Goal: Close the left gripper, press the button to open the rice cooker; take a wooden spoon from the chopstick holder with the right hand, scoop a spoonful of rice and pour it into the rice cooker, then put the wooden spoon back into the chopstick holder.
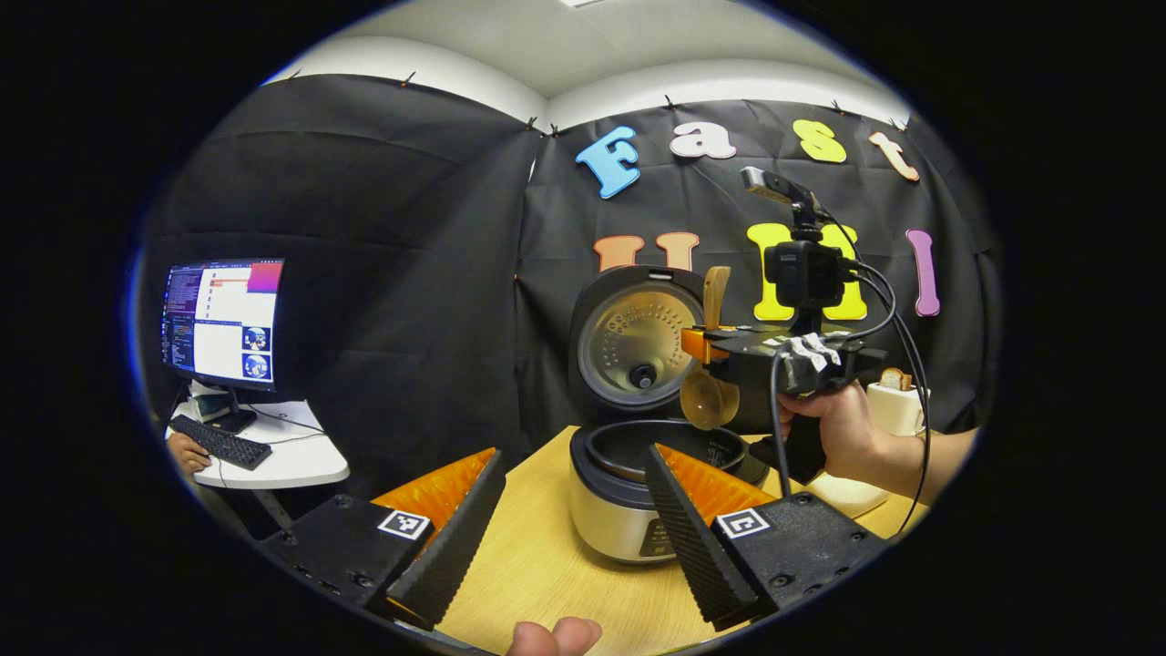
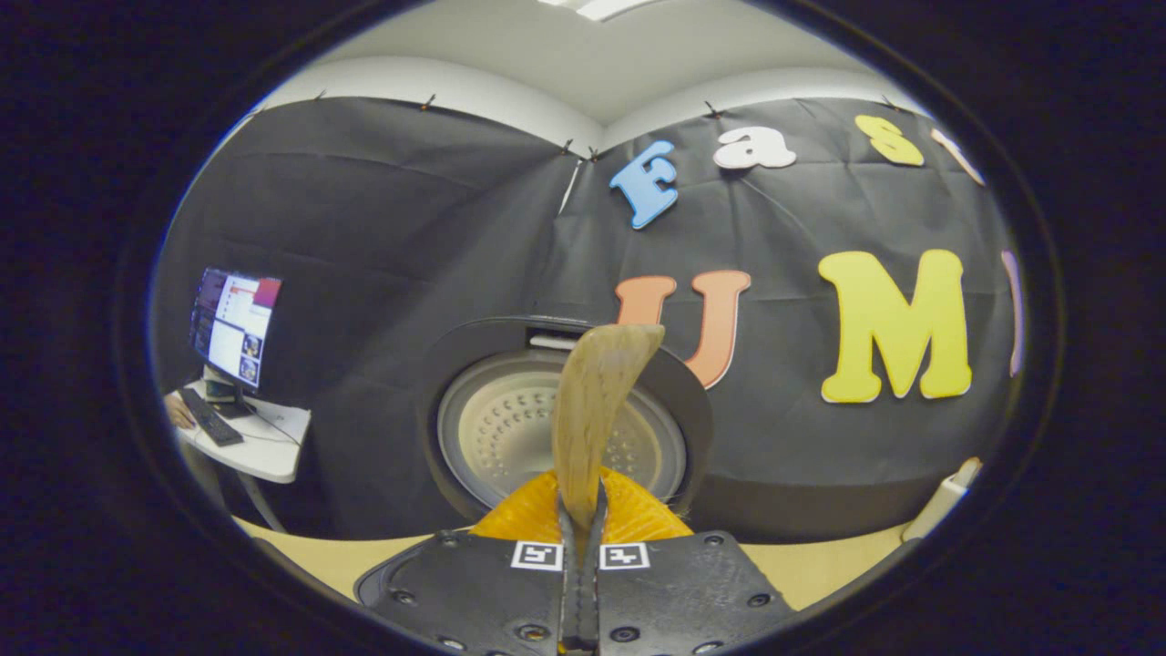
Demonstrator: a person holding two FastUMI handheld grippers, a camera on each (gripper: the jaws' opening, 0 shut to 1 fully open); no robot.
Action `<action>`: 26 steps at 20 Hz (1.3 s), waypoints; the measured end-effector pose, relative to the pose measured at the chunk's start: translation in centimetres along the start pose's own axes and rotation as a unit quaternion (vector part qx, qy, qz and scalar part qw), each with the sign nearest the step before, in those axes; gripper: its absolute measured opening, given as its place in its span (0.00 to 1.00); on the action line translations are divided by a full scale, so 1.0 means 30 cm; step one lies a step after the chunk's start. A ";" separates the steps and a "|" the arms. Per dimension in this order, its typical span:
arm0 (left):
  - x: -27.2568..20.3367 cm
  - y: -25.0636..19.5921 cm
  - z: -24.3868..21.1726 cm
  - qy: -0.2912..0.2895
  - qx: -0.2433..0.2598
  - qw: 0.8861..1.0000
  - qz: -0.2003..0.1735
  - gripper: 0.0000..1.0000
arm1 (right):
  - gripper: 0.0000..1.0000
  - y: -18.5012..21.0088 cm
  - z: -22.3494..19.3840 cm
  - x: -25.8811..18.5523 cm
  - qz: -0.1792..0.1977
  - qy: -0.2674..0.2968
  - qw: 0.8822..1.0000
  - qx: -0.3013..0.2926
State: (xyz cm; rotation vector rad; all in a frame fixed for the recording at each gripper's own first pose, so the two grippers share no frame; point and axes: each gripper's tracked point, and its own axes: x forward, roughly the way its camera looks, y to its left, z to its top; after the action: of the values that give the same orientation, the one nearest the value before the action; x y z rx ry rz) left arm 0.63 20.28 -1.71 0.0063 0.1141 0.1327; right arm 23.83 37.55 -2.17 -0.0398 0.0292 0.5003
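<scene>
- Left gripper view: the left claw (image 1: 565, 510) hangs with its fingers spread wide, gripping nothing, low over the wooden table (image 1: 547, 565) in front of the rice cooker (image 1: 638, 492).
- The cooker's lid (image 1: 635, 339) stands raised and the inner pot (image 1: 669, 448) is open to the top, so the button press looks done.
- The right claw (image 1: 706, 351), held in a person's hand (image 1: 838, 428), is clamped on the handle of the wooden spoon (image 1: 709, 396), which hangs bowl-down just above the pot's rim, between pot and lid.
- Right gripper view: the fingers are pressed together on the spoon handle (image 2: 592, 410), which rises before the lid's inner plate (image 2: 510, 428).
- Risk: the grip sits on a narrow, smooth handle (little contact), so the spoon could twist or slide when it is carried back to the chopstick holder.
- Risk: the spoon hangs close to the upright lid; a careless lift might knock the lid or rim and scatter any clinging grains onto the table.
- Whether rice remains in the bowl I cannot tell.
- Writing: the cooker's front panel is too small to read; each claw carries a square coded marker (image 1: 404, 524), not text. The monitor (image 1: 223, 319) at far left is left unread.
</scene>
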 end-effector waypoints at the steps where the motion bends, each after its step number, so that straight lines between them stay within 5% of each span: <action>1: -0.001 -0.007 0.003 0.002 -0.003 1.000 -0.002 0.98 | 0.00 -0.012 0.001 -0.016 0.002 0.001 1.000 0.025; 7: -0.012 -0.093 0.032 -0.004 -0.004 1.000 -0.008 0.98 | 0.00 -0.156 0.070 -0.116 -0.002 -0.006 0.991 0.137; 12: -0.020 -0.208 0.027 -0.001 0.011 1.000 -0.029 0.98 | 0.00 -0.413 0.133 -0.310 -0.027 -0.019 0.969 0.245; 19: -0.040 -0.454 -0.002 0.012 0.003 0.997 -0.078 0.98 | 0.00 -0.957 0.160 -0.688 -0.141 -0.054 0.958 0.243; 26: -0.045 -0.596 -0.002 0.021 0.002 0.995 -0.093 0.98 | 0.00 -1.384 0.016 -1.004 -0.253 -0.039 0.941 0.221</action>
State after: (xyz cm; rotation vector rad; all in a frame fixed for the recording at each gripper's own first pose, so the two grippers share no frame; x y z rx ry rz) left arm 1.64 2.39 -1.86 -0.0027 0.1564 -0.0534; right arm 17.36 -13.25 0.72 0.4060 0.0506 -0.0298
